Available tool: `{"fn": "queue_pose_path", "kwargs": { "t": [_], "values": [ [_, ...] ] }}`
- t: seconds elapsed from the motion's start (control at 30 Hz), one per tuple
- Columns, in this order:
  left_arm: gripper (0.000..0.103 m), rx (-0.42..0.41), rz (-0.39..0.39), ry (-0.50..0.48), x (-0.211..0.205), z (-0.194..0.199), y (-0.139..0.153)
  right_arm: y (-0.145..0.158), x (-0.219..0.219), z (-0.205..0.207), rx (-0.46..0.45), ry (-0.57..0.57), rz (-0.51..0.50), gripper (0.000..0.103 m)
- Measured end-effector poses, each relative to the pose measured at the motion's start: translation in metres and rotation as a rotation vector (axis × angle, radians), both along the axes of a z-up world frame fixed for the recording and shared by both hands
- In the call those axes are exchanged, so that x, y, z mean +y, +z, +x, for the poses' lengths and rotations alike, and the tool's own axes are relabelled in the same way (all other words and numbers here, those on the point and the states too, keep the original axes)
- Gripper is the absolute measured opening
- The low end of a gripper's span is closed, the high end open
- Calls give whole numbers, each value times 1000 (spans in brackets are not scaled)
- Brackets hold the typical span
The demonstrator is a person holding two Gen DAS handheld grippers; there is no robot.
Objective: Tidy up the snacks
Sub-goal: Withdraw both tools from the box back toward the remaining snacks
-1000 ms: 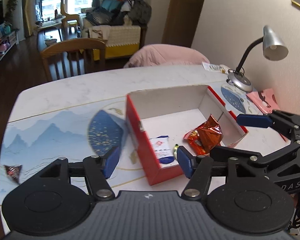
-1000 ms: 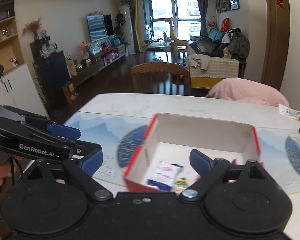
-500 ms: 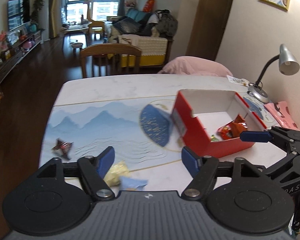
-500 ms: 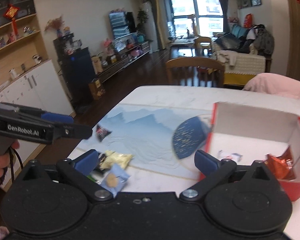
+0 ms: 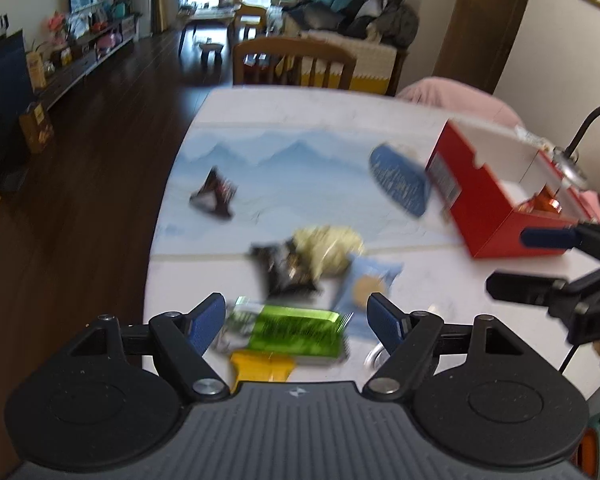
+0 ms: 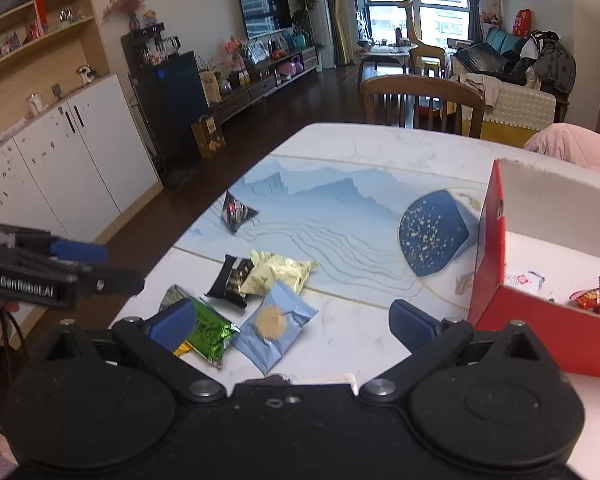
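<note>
Several loose snack packets lie near the table's front-left corner: a green packet [image 5: 296, 334] [image 6: 208, 332], a light blue packet [image 6: 276, 322] [image 5: 366, 284], a gold packet [image 6: 278, 272], a black packet [image 6: 232, 280] and a yellow one [image 5: 260, 366]. A black triangular packet [image 6: 236, 212] lies farther back. My left gripper [image 5: 296, 322] [image 6: 112, 268] is open over the green packet, touching nothing. My right gripper [image 6: 292, 324] [image 5: 524, 260] is open wide above the light blue packet. The red box [image 6: 540, 320] [image 5: 496, 196] at the right holds an orange packet [image 6: 596, 300] and a white packet [image 6: 524, 280].
A blue fan-shaped print [image 6: 432, 236] marks the table mat beside the box. A wooden chair [image 6: 420, 96] stands at the far table edge, and a desk lamp [image 5: 572, 160] behind the box. The table edge [image 6: 204, 216] drops to dark floor on the left.
Both grippers have swung left, away from the red box and down toward the loose packets. Both sets of jaws have widened. The left wrist view is blurred by motion.
</note>
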State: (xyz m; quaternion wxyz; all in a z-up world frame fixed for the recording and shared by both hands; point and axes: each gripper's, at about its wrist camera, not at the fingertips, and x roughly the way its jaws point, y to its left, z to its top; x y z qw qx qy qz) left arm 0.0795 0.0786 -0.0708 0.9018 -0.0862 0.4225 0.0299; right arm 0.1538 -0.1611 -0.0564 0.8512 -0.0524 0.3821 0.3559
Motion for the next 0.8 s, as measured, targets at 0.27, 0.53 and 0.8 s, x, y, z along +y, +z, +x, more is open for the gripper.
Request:
{"fn": "queue_pose_path", "kwargs": {
  "t": [0.27,0.53,0.8],
  "values": [
    [78,104,29,20,5,-5,-47,-33,24,14,48,15,-52,103],
    [78,173,45,84,1,5,-76,-78,49,45,139,45,-84,100],
    [78,204,39,116,2,11,-90,-101,65,67,248,23,-41,93]
  ]
}}
